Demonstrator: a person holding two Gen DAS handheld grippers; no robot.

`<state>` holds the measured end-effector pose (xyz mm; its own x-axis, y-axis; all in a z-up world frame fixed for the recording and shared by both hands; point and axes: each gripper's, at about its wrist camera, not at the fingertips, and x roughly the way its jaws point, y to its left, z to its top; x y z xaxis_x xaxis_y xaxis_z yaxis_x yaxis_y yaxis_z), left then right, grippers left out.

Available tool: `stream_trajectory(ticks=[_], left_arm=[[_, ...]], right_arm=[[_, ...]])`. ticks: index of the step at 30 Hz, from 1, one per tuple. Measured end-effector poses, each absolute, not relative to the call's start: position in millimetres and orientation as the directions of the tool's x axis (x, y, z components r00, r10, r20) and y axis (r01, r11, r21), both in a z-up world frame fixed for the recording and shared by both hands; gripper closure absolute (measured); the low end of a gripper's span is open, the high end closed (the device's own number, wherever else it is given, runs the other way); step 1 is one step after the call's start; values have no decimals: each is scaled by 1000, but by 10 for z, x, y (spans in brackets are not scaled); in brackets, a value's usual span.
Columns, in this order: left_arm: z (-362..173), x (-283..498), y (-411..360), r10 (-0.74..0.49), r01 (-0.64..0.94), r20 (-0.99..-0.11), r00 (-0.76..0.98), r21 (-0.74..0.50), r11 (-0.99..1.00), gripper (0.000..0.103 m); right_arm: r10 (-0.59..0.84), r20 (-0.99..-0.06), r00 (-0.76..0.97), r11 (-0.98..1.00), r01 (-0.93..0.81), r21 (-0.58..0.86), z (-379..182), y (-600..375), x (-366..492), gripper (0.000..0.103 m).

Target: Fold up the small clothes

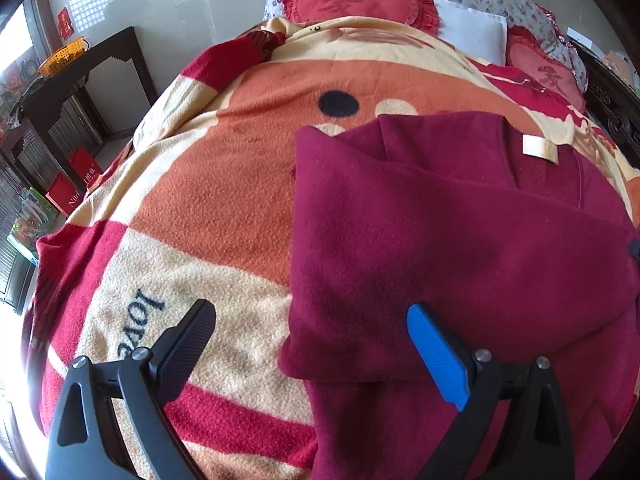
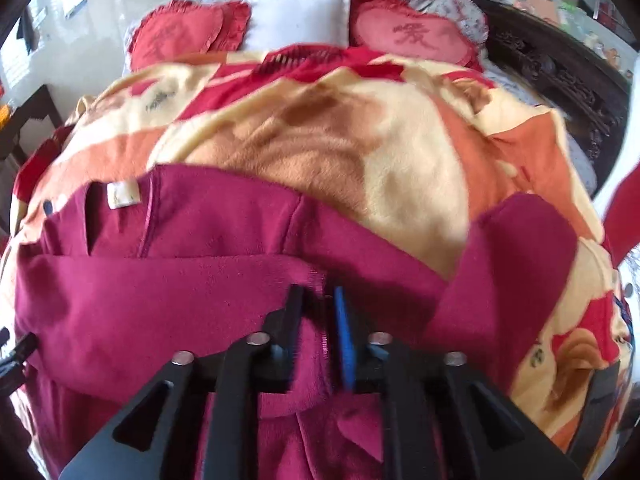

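Note:
A maroon fleece garment [image 1: 440, 220] lies partly folded on a bed blanket [image 1: 220, 200], its white neck label [image 1: 538, 148] showing at the far side. My left gripper [image 1: 312, 314] hangs open just above the garment's left edge, one finger over the blanket and the blue-padded one over the cloth, with nothing gripped. In the right wrist view the same garment [image 2: 160, 300] spreads across the front, its label [image 2: 124, 196] at the left and a sleeve [image 2: 512, 264] raised at the right. My right gripper [image 2: 318, 292] is shut on a fold of the maroon cloth.
Two red heart cushions [image 2: 416, 36] and a white pillow [image 2: 300, 16] lie at the head of the bed. A dark carved bed frame [image 2: 568, 76] runs along the right. A dark wooden table [image 1: 80, 80] and red boxes [image 1: 76, 184] stand on the floor at the left.

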<state>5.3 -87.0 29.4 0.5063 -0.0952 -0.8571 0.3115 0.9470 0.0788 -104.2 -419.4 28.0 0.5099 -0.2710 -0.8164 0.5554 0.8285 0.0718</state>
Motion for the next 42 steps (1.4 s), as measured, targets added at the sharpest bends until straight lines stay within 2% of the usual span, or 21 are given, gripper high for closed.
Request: stream_trajectory(ticks=[4, 7, 12, 16, 18, 20, 23, 26, 28, 31, 33, 36, 42], left_arm=[[270, 89, -875, -106, 314, -870, 481, 59, 948, 4], [250, 107, -899, -106, 322, -877, 469, 58, 945, 4], [203, 115, -944, -99, 334, -884, 457, 67, 940, 4], [252, 103, -922, -115, 328, -894, 433, 37, 944, 4], [309, 52, -905, -132, 335, -895, 425, 21, 942, 4], [364, -5, -905, -138, 344, -894, 426, 20, 939, 4], [472, -106, -931, -152, 369, -890, 431, 21, 929, 4], [616, -225, -959, -162, 401, -872, 462, 42, 915, 4], [710, -290, -977, -167, 418, -857, 487, 61, 906, 4], [795, -340, -1002, -178, 429, -845, 505, 67, 901, 4], [815, -349, -1022, -186, 433, -845, 502, 59, 900, 4], [786, -352, -1062, -191, 433, -852, 488, 46, 900, 4], [678, -400, -1137, -176, 447, -864, 472, 63, 892, 4]], right_arm=[[-220, -783, 582, 848, 511, 142, 446, -4051, -1187, 99], [-145, -791, 594, 872, 454, 181, 393, -3922, -1144, 99], [-160, -832, 530, 871, 473, 134, 70, -3927, -934, 99], [-191, -838, 511, 876, 474, 89, 106, -3860, -882, 98], [-163, -835, 525, 872, 473, 127, 176, -3851, -936, 96], [-139, -831, 538, 863, 477, 164, 171, -3857, -997, 90], [-146, -839, 524, 876, 462, 136, 49, -3823, -988, 90], [-129, -839, 528, 891, 432, 135, 173, -3808, -1022, 90], [-111, -811, 575, 878, 439, 191, 354, -3892, -1157, 90], [-163, -765, 624, 852, 479, 210, 651, -4137, -1430, 89], [-207, -750, 628, 815, 535, 223, 761, -4425, -1636, 81], [-256, -777, 574, 744, 631, 220, 744, -4870, -1781, 79], [-160, -817, 553, 630, 695, 347, 488, -5514, -1739, 79]])
